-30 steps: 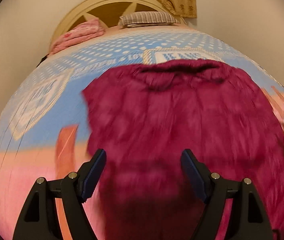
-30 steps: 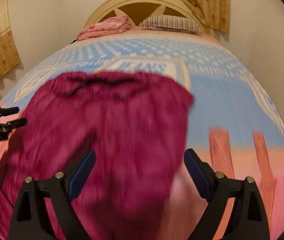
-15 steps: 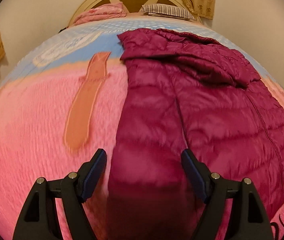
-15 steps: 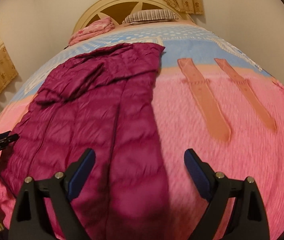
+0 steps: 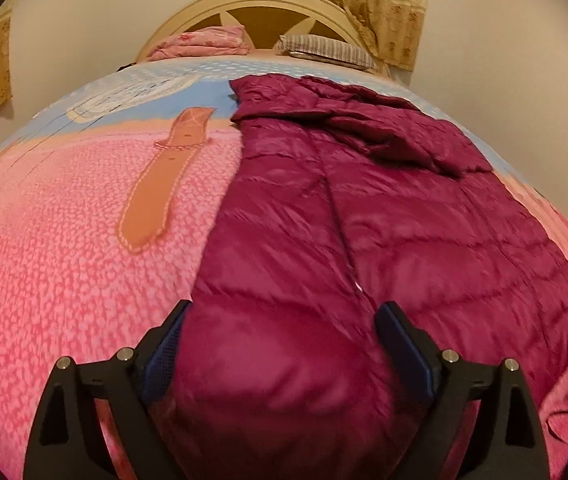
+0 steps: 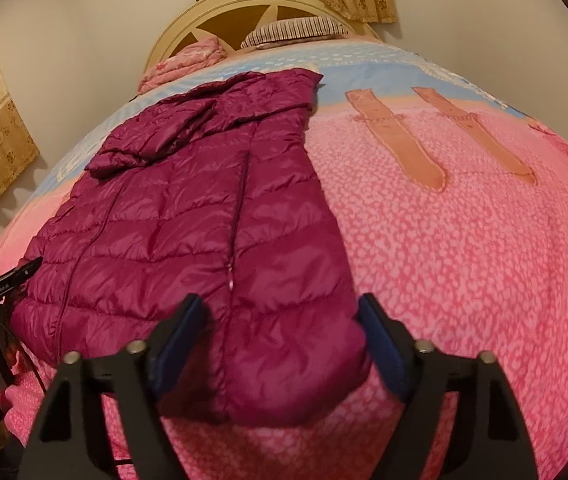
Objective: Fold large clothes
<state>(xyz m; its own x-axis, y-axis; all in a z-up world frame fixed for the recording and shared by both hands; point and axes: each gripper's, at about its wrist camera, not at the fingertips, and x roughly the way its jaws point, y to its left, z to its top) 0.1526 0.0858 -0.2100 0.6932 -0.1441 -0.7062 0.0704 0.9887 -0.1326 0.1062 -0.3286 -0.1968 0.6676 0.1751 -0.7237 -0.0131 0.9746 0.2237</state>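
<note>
A magenta quilted down jacket (image 5: 384, 232) lies flat on the bed, hood end toward the headboard; it also shows in the right wrist view (image 6: 188, 220). My left gripper (image 5: 280, 344) is open, its jaws spread wide on either side of the jacket's near left hem corner. My right gripper (image 6: 280, 328) is open too, its jaws on either side of the near right hem corner. Whether the pads touch the fabric is not clear. The left gripper's tip shows at the left edge of the right wrist view (image 6: 8, 280).
The bed cover (image 5: 64, 260) is pink near me and blue toward the headboard (image 5: 260, 4), with orange strap prints (image 6: 396, 140). A folded pink blanket (image 5: 204, 42) and a striped pillow (image 5: 328, 50) lie at the head. Walls and curtains surround the bed.
Both grippers have dropped and pulled back toward the foot of the bed. The jacket now lies spread flat with its hem between the open jaws.
</note>
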